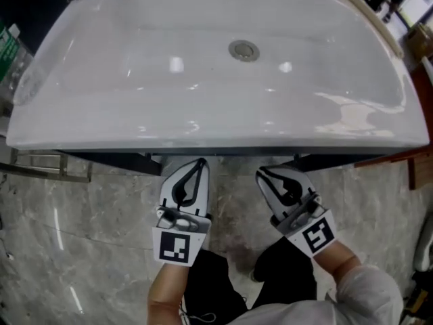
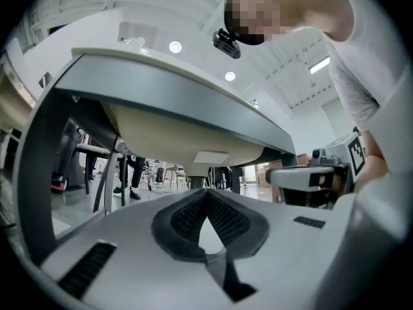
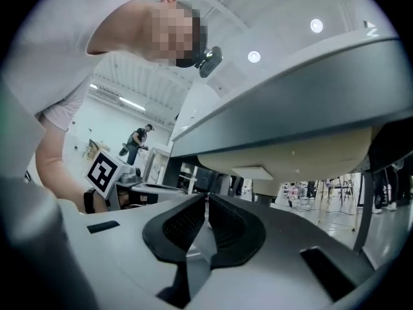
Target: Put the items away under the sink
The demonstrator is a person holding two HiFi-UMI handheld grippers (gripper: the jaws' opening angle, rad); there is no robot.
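Observation:
A wide white sink (image 1: 203, 107) with a round metal drain (image 1: 243, 49) fills the top of the head view. Just below its front edge, my left gripper (image 1: 201, 162) and right gripper (image 1: 261, 175) sit side by side, pointing under the basin. Both are shut, tips touching, with nothing between them. In the left gripper view the left gripper (image 2: 206, 192) points at the basin's cream underside (image 2: 168, 131), and the right gripper (image 2: 310, 176) shows to its right. In the right gripper view the right gripper (image 3: 207, 197) faces the same underside (image 3: 303, 150).
Grey marble floor (image 1: 88, 249) lies below the sink. A metal frame (image 1: 47, 164) stands at the left and a brown wooden piece (image 1: 413, 168) at the right. The person's dark trousers (image 1: 216, 283) are between the grippers. Metal legs (image 2: 106, 179) and distant people show beyond the sink.

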